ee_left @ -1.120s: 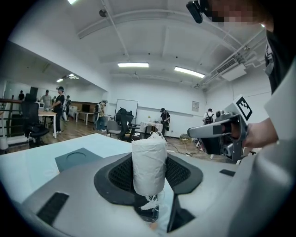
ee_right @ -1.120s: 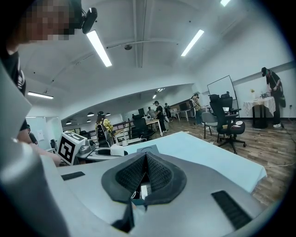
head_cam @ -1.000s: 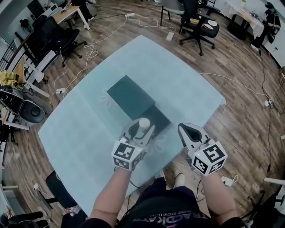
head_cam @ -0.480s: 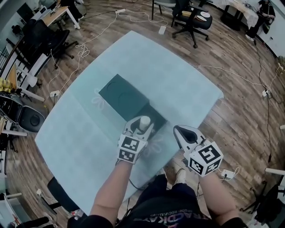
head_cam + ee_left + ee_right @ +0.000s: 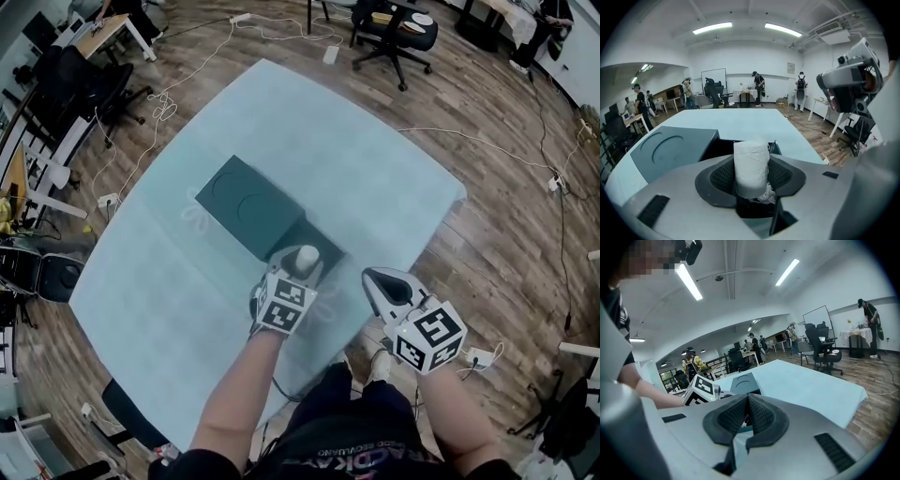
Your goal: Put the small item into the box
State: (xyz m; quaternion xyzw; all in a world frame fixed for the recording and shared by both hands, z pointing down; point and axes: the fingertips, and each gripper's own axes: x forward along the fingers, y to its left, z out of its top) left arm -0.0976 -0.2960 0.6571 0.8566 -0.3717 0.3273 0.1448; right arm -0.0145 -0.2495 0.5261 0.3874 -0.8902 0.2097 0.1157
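Note:
A small white roll (image 5: 306, 256) (image 5: 751, 167) stands upright between the jaws of my left gripper (image 5: 302, 265) (image 5: 751, 180), which is shut on it. The roll hangs just over the near edge of the dark open box (image 5: 313, 241) (image 5: 723, 146). The box's dark lid (image 5: 246, 205) (image 5: 670, 149) lies beside it, to the far left on the table. My right gripper (image 5: 382, 281) (image 5: 747, 416) is shut with nothing in it and hovers off the table's near right edge.
The pale blue table (image 5: 309, 141) holds only the box and lid. Around it are a wooden floor with cables (image 5: 487, 150), office chairs (image 5: 394, 28) and desks (image 5: 103, 37). People stand in the far background of the left gripper view.
My left gripper has carried the white roll a little forward, closer over the box. The right gripper stays shut beside the table.

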